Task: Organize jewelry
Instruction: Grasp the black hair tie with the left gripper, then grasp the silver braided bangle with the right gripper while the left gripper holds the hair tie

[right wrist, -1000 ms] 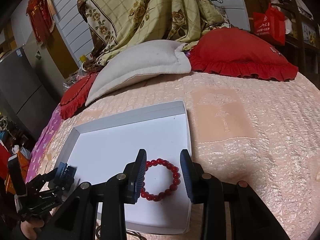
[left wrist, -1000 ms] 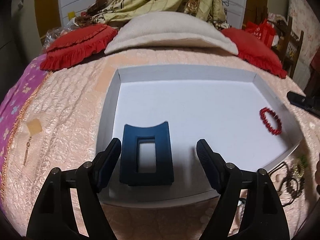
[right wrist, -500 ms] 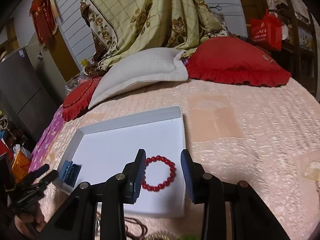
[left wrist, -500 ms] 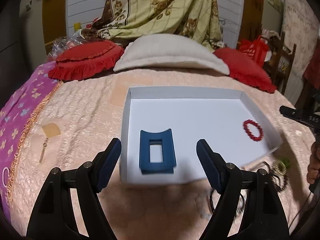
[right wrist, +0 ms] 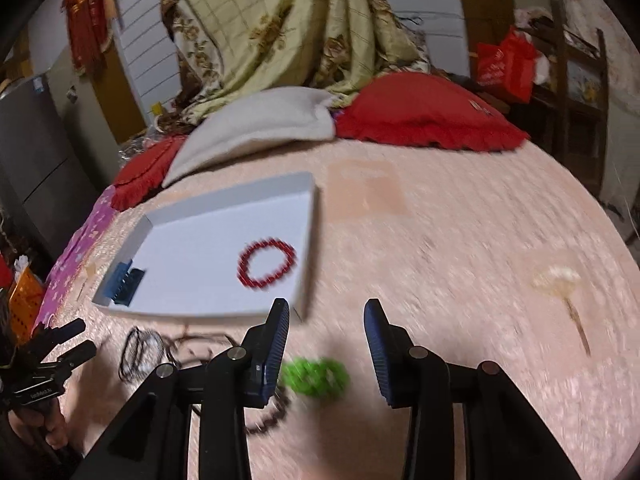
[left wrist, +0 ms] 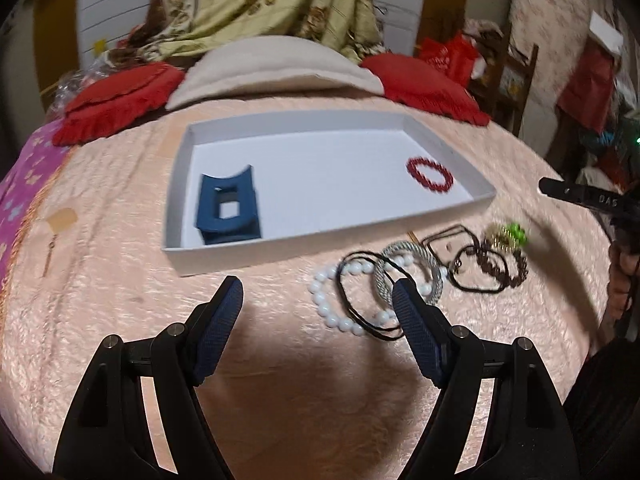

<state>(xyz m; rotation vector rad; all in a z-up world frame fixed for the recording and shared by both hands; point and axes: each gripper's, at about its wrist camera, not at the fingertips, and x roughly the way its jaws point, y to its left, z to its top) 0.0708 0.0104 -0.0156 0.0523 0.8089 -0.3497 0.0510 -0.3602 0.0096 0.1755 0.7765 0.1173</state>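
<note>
A white tray (left wrist: 320, 236) lies on the pink bedspread. In it are a blue bracelet stand (left wrist: 228, 210) at the left and a red bead bracelet (left wrist: 429, 173) at the right; both also show in the right wrist view, the stand (right wrist: 125, 283) and the bracelet (right wrist: 267, 257). Loose jewelry lies in front of the tray: a white bead bracelet (left wrist: 332, 312), a silver bangle (left wrist: 408, 270), black cords (left wrist: 472, 264), a green piece (left wrist: 514, 233). My left gripper (left wrist: 318, 300) is open and empty, near the white beads. My right gripper (right wrist: 326, 318) is open and empty above the green piece (right wrist: 316, 378).
Red cushions (left wrist: 120, 100) and a beige pillow (left wrist: 276, 68) lie at the far end of the bed. A small hairpin-like item (right wrist: 564, 288) lies on the bedspread to the right. A tag with a pin (left wrist: 60, 220) lies left of the tray.
Both grippers have pulled back from the tray toward the near side of the bed. The loose jewelry pile has come into view. The stand and red bracelet stay in the tray.
</note>
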